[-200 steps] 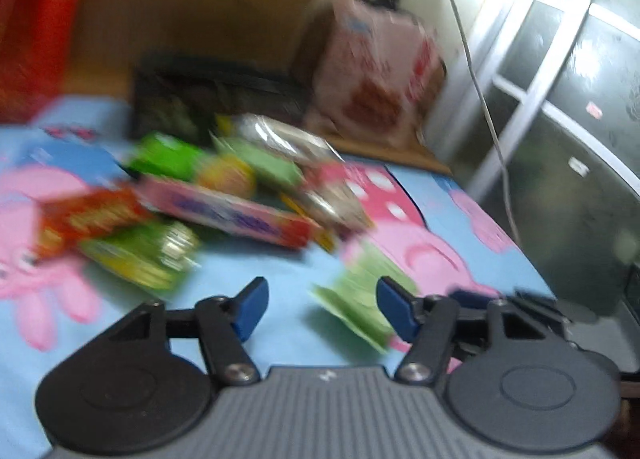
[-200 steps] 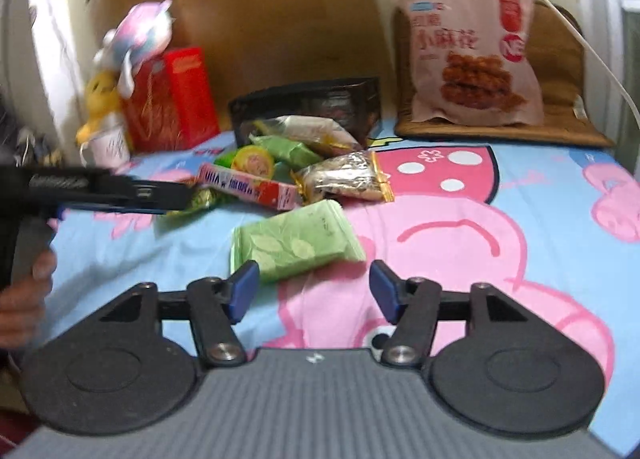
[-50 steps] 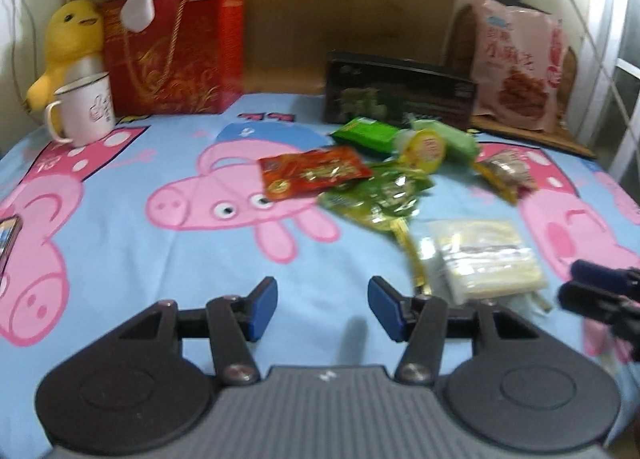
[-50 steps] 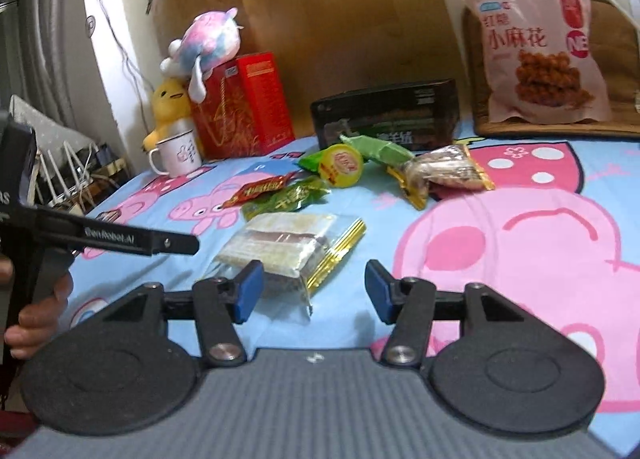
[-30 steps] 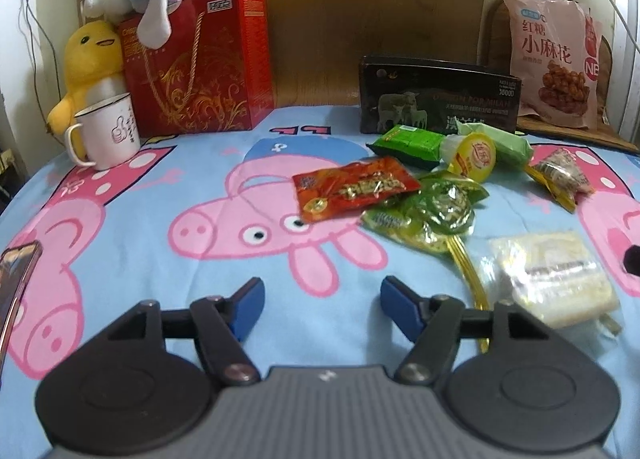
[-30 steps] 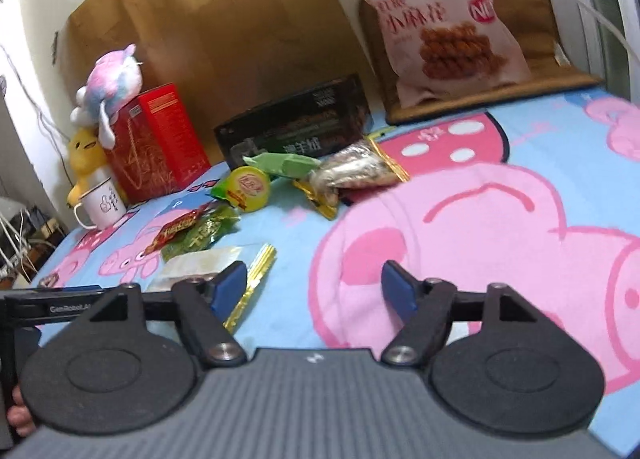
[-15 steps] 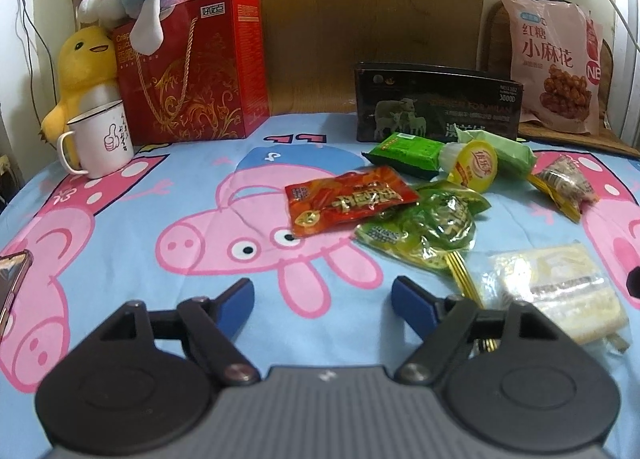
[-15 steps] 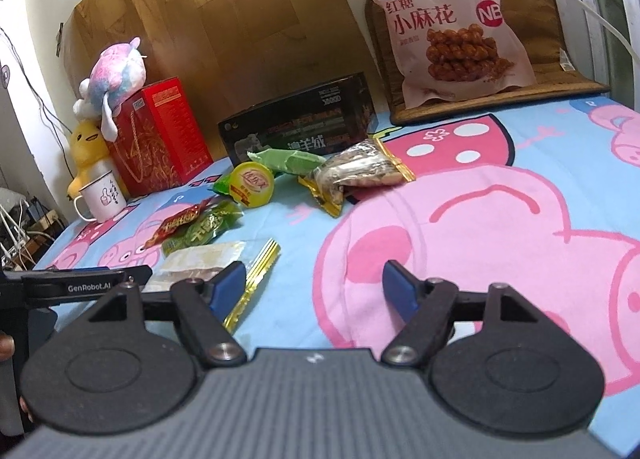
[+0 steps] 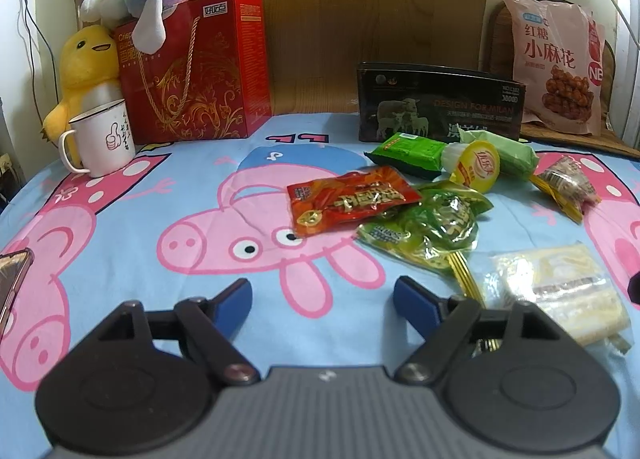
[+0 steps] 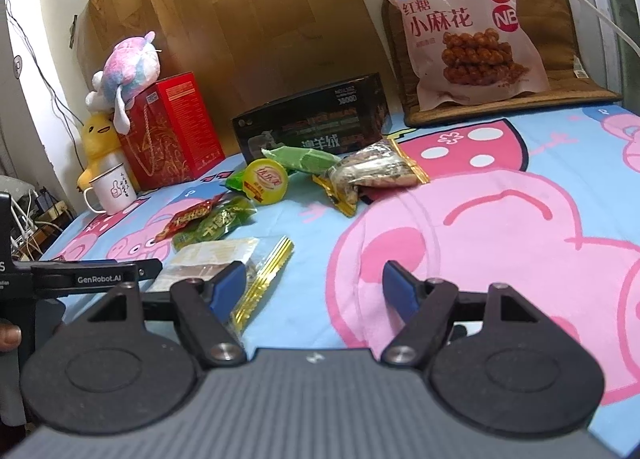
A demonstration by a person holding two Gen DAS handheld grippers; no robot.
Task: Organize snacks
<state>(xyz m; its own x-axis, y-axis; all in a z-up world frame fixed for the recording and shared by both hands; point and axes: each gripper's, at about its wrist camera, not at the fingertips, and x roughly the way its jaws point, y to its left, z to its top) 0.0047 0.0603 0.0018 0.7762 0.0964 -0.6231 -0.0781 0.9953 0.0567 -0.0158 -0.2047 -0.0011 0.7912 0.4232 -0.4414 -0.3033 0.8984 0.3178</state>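
Both tongs gape wide, empty: my left tongs (image 9: 322,297) below the red packet (image 9: 352,199), my right tongs (image 10: 314,287) lower centre beside the clear pastry pack (image 10: 216,259).

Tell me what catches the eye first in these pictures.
The bright blue-and-pink cartoon pig bedsheet fills the scene, with shiny snack packets, such as the red foil packet, heaped right of centre. At the back stand a red gift box and a big pink twisted-dough snack bag.
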